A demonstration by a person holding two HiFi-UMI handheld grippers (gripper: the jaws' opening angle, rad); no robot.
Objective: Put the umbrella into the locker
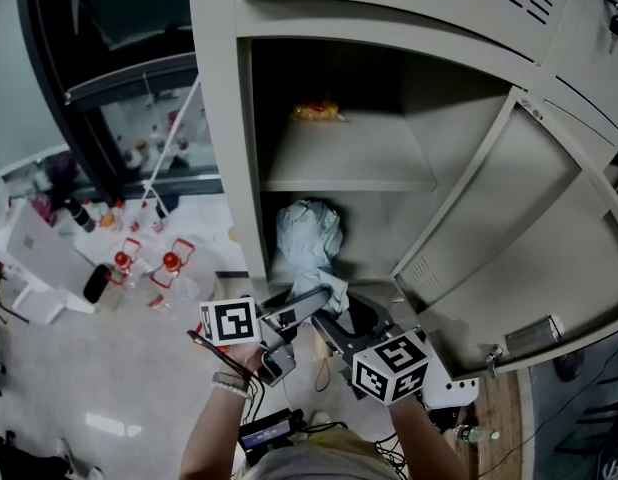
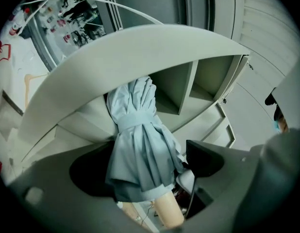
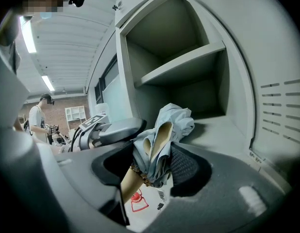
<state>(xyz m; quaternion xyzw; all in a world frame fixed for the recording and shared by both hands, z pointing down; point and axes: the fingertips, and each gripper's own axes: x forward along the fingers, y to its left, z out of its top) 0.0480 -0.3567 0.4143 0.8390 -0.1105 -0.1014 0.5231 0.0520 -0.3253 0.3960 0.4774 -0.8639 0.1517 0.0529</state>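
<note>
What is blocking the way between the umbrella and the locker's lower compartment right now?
Nothing visible. The door is swung wide to the right, the umbrella has its top at the mouth of the lower compartment, and what shows of that space is bare. The yellow item lies on the shelf above.

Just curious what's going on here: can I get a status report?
Left gripper open, jaws either side of folded pale-blue fabric umbrella. Right gripper shut on it. Its top at grey metal locker's lower compartment; door open, nothing blocking.
</note>
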